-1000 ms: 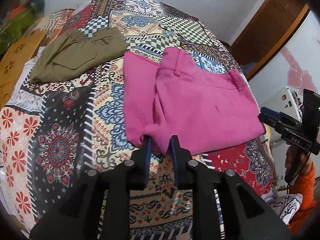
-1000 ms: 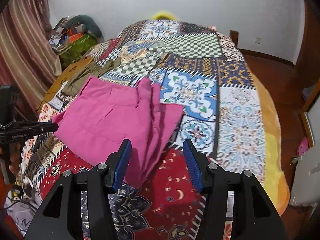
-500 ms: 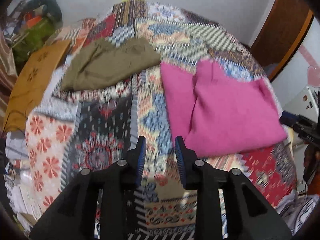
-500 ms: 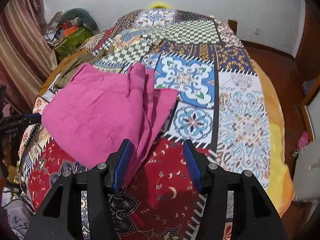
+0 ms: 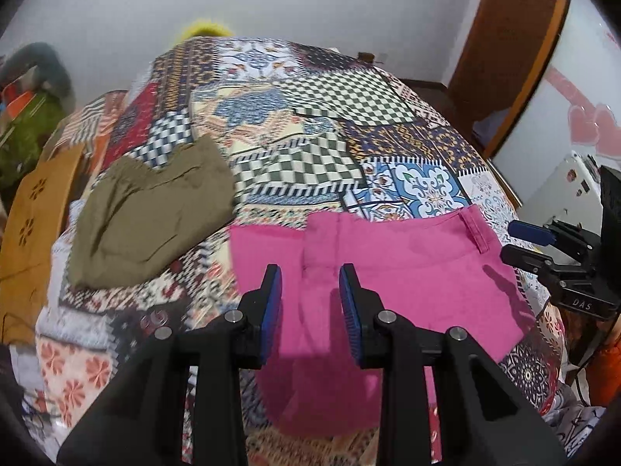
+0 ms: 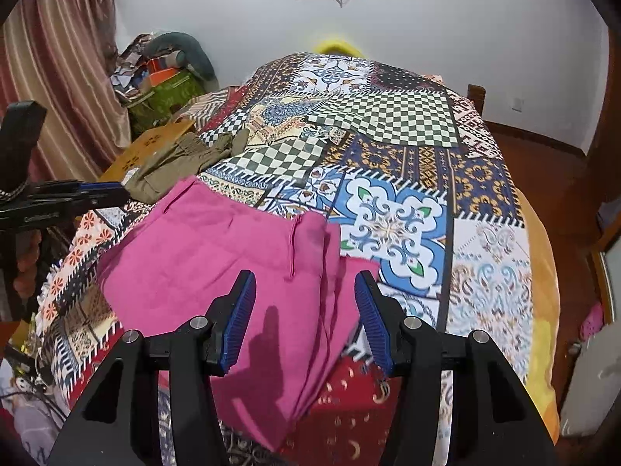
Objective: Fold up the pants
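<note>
The pink pants (image 5: pixel 407 272) lie folded on the patchwork bedspread (image 5: pixel 349 101), waistband toward the right in the left wrist view. My left gripper (image 5: pixel 309 310) hovers over their near left part, open, nothing between its pads. In the right wrist view the same pants (image 6: pixel 213 252) show stacked layers at their right edge. My right gripper (image 6: pixel 306 318) hangs above that edge. Its jaws are closing a little, still apart, with the cloth below them and nothing pinched. Each gripper also shows in the other's view: the right gripper (image 5: pixel 543 240) beside the waistband, the left gripper (image 6: pixel 77 194) at the far side.
Folded olive pants (image 5: pixel 151 213) lie on the bed left of the pink ones. An orange-brown board (image 5: pixel 31 233) and piled bags (image 6: pixel 167 77) stand along the left side. A wooden door frame (image 5: pixel 504 58) and a white appliance (image 5: pixel 562 194) are on the right.
The left gripper let go of the pink pants' near corner, swung left, then came over the pants with its jaws apart. The right gripper shifted slightly and its jaws narrowed.
</note>
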A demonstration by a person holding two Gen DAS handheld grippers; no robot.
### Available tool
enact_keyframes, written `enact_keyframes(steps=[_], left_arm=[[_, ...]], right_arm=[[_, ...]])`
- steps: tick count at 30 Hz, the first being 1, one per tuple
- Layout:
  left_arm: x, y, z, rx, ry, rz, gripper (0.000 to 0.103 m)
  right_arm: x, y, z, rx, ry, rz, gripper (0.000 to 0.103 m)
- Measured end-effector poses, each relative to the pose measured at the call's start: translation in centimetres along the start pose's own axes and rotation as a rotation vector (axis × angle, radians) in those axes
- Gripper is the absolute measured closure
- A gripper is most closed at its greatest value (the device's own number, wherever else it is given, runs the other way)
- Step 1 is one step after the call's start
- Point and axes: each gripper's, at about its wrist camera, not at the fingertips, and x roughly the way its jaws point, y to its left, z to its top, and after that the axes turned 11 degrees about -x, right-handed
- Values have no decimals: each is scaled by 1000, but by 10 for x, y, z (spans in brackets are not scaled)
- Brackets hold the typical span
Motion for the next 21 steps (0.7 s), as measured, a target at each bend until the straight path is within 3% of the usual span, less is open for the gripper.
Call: enact_keyframes(steps=[3,6,8,11,21], left_arm=[[13,-6,4,21,14,-6,73],[28,-6,7,19,39,-17,73],[37,-4,8,14,51,-20,73],[46,0,7,3,59,-24,73],[63,14,4,-30,68,-13,72]], right_arm=[[9,-4,2,3,8,4,59],[18,-7,3,10,23,18,70],[24,-9,3,12,31,29,72],[31,-9,4,9,30,50,85],[38,-10,7,-16,-12,45,93]])
